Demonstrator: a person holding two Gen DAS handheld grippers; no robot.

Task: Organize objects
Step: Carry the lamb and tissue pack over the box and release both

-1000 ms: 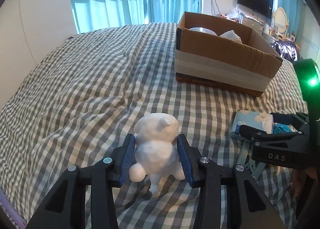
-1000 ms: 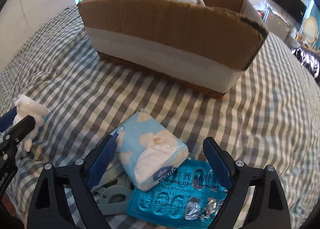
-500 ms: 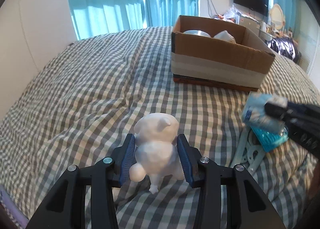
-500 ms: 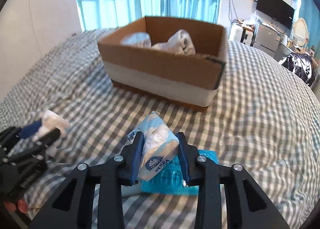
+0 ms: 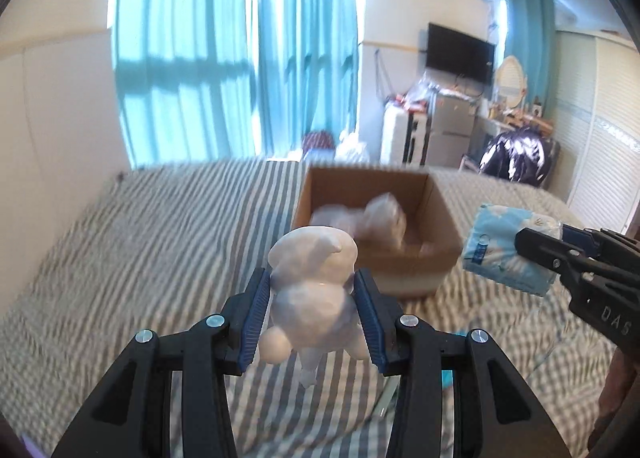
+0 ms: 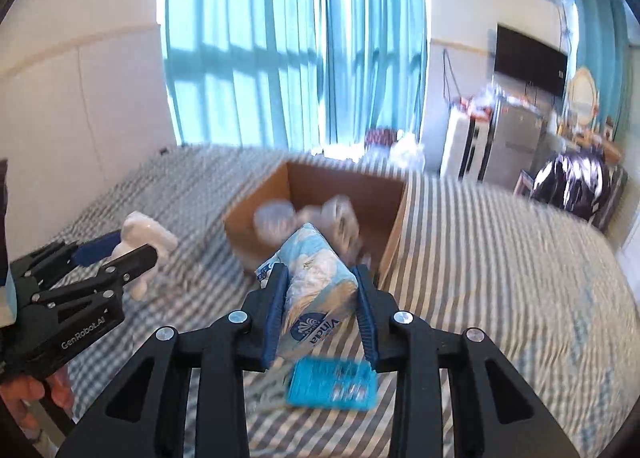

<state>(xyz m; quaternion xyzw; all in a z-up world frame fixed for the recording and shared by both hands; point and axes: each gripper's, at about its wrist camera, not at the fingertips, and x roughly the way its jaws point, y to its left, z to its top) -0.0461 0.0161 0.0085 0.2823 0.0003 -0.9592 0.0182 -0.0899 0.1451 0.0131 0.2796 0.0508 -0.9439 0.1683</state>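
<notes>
Two black hand-held grippers are raised above a bed covered in a grey-and-white checked quilt (image 5: pixel 160 226). The left gripper (image 5: pixel 312 310) has its blue-padded jaws closed on one white, glossy animal-shaped figurine (image 5: pixel 314 298), held off the quilt. The right gripper (image 6: pixel 320 310) has its jaws closed on one soft pack of tissues in pale blue floral wrapping (image 6: pixel 316 282), also lifted clear of the bed.

Farther away on the bed sits one open brown cardboard box with a white band along its near side (image 5: pixel 432 258). It already holds pale, plastic-wrapped things (image 5: pixel 384 218), too blurred to count.

On the quilt below the right gripper lies one teal blister pack of pills (image 6: pixel 332 382), with a pale flat item partly under its left side that is too blurred to identify.
</notes>
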